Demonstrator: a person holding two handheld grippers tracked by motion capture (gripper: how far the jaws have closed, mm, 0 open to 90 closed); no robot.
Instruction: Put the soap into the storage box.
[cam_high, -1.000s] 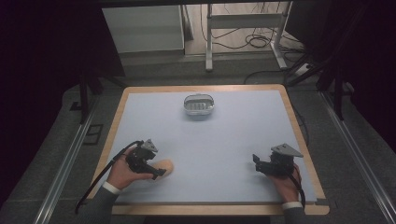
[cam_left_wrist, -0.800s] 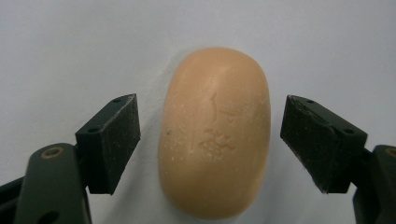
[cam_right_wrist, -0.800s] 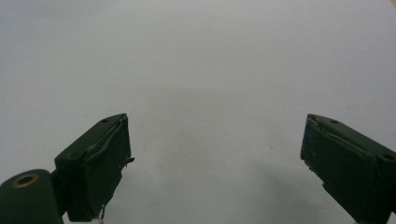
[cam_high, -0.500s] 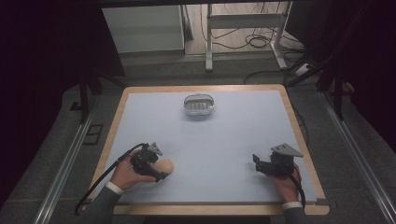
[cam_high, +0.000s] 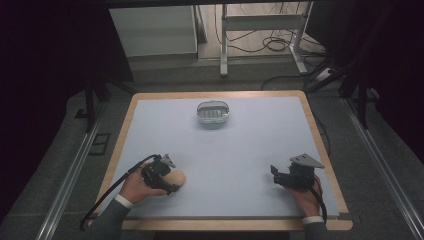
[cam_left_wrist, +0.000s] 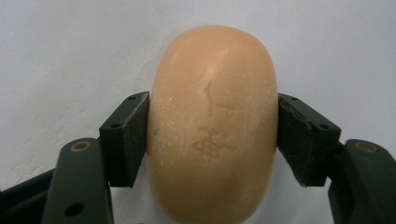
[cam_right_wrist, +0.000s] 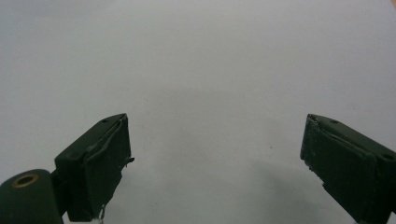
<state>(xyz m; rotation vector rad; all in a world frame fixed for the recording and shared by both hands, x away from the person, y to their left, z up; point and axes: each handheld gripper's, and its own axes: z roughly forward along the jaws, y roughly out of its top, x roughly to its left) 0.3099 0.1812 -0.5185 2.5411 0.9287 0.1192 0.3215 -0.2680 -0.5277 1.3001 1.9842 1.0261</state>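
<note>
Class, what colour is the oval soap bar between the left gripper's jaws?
Peach-orange soap bar, clearest in the left gripper view.

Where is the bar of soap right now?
In the high view the soap lies at the table's near left, clamped between the left tongs, far from the metal dish at the back.

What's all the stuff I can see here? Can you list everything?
soap: one, peach, near-left of the table, clamped in the left claw
dish: one, silvery, far middle of the table
table: one, pale blue top with a wooden rim
frame: one, grey metal, on the floor behind the table
cables: several, dark, on the floor beyond
left claw: black, jaws just closed on the soap
right claw: black, open, near-right
hands: two, at the near edge
</note>
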